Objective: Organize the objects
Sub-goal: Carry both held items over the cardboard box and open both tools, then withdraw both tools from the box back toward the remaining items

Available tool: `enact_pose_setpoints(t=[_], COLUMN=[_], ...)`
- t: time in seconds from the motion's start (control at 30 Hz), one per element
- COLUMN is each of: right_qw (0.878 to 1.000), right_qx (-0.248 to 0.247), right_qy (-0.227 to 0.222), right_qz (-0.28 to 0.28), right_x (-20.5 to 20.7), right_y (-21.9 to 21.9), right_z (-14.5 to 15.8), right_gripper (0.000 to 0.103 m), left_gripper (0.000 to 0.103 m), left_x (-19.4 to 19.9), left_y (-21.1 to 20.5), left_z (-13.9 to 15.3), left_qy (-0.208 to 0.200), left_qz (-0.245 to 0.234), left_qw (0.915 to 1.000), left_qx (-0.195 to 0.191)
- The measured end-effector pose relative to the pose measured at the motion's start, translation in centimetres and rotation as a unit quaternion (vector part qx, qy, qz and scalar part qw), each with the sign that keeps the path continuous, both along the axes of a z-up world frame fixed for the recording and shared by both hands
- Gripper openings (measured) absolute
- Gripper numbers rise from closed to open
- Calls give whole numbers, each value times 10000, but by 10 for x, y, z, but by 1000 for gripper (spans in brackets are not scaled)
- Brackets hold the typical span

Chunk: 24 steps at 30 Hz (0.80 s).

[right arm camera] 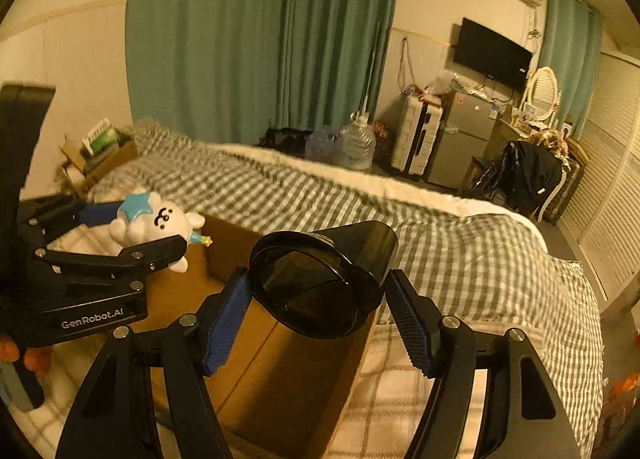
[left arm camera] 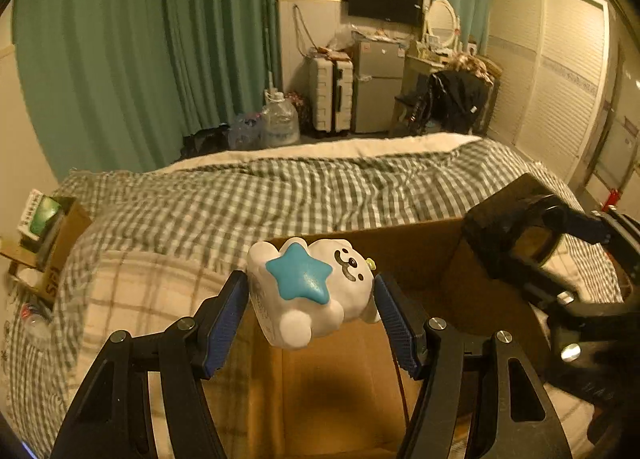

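Note:
My left gripper (left arm camera: 310, 299) is shut on a white bear toy (left arm camera: 320, 291) with a blue star on its back, and holds it above an open cardboard box (left arm camera: 416, 255) on the bed. The toy also shows in the right wrist view (right arm camera: 156, 223). My right gripper (right arm camera: 318, 295) is shut on a black cup-shaped object (right arm camera: 324, 279), its round opening facing the camera, above the same box (right arm camera: 280, 371). In the left wrist view the black object (left arm camera: 516, 235) sits over the box's right side.
The bed has a green-and-white checked cover (left arm camera: 320, 195) and a cream plaid pillow (left arm camera: 140, 299). A second cardboard box with items (left arm camera: 48, 235) stands at the bed's left. Beyond the bed are water jugs (left arm camera: 280, 123), a suitcase (left arm camera: 330, 99) and a small fridge (left arm camera: 378, 87).

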State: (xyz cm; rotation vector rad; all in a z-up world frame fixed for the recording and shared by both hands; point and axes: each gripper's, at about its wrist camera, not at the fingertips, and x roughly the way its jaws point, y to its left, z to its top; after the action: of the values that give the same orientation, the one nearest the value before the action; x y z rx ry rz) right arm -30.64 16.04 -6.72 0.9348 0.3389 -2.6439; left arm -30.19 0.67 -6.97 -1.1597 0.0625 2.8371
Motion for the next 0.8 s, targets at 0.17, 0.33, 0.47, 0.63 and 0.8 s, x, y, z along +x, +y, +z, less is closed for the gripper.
enact_pose_setpoints(t=[0.17,0.33,0.47,0.63,0.8], right_qw=[10000,9995,9986,9967,9943], right_qx=[39,-251,-387,-232,-165], right_qy=[-9,183,335,728,1007], right_qz=[48,-53,-152,-260,-302], right_x=[-4,14,41,86,145], right_y=[0,17,32,42,44], right_z=[-19,2,43,96,132], right_gripper=[69,94,95,97,102], left_gripper=[69,91,92,98,99], left_x=[-9,3,24,65,116], left_y=[-3,-1,-5,-15,-30], left_z=[-14,-2,29,80,119], left_qy=[-200,-19,145,515,850], left_qz=[-76,-33,22,140,331], left_qw=[9993,10000,9999,9985,9957], left_qx=[313,69,61,97,137])
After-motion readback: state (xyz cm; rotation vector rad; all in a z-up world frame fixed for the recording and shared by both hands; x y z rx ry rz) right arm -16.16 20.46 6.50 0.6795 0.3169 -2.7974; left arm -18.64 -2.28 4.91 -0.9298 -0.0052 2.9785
